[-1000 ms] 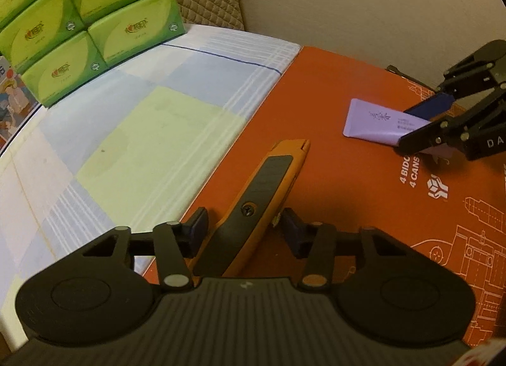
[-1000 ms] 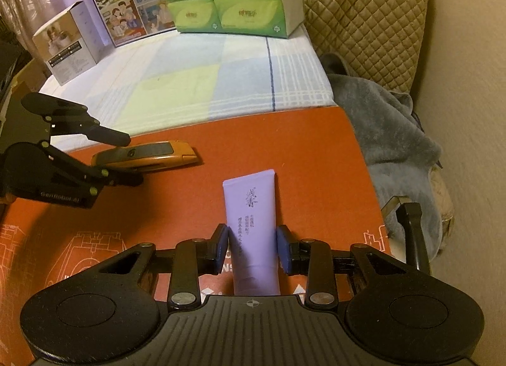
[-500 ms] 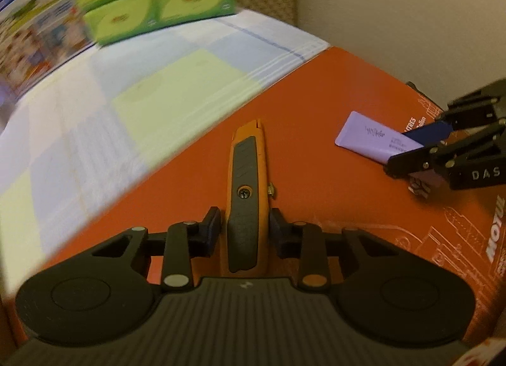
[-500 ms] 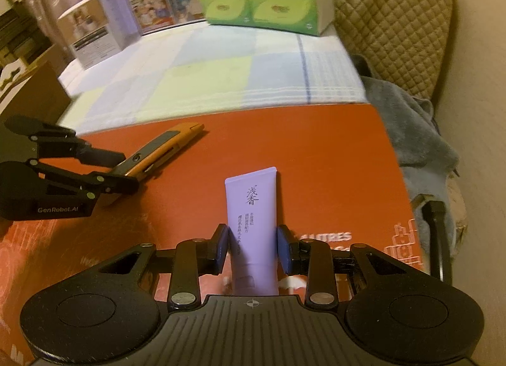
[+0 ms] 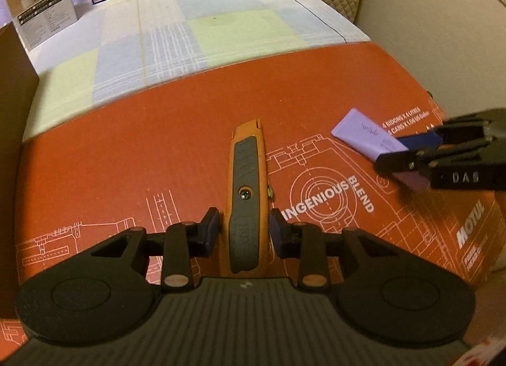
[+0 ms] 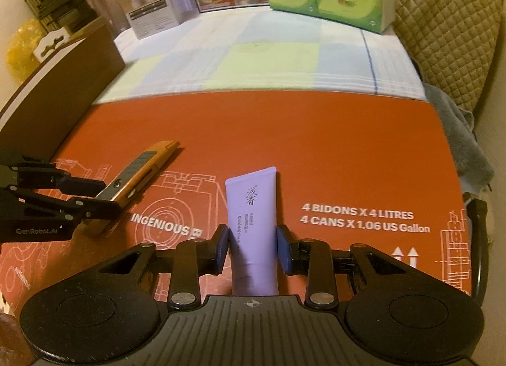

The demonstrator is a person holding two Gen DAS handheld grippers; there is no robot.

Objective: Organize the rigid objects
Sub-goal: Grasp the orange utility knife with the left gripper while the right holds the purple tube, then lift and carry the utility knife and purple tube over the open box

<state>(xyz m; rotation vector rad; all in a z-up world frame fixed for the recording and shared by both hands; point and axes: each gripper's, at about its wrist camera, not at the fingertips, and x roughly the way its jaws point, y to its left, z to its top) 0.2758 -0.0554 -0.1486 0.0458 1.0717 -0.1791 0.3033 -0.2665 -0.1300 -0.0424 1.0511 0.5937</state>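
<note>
Utility knife [image 5: 246,190] and purple tube [image 6: 254,226] both lie on the flat red cardboard box [image 5: 158,151], each running lengthwise between a pair of fingers. The left hand-held gripper [image 5: 243,233] straddles the knife's grey handle with a thin gap showing at each pad, so it looks spread, not pinching. The right hand-held gripper [image 6: 253,250] brackets the tube low in its frame, pads just beside its sides; whether they touch I cannot tell.

To do this well, I'd close squarely on the knife's thick grip section, and on the tube near its firmer capped end rather than the flat crimp, which may buckle.

Only the right wrist view shows the dark wooden board [image 6: 60,81] at the left and the grey blanket [image 6: 461,132] at the right edge; the left view alone shows the knife's screw [image 5: 246,192].
</note>
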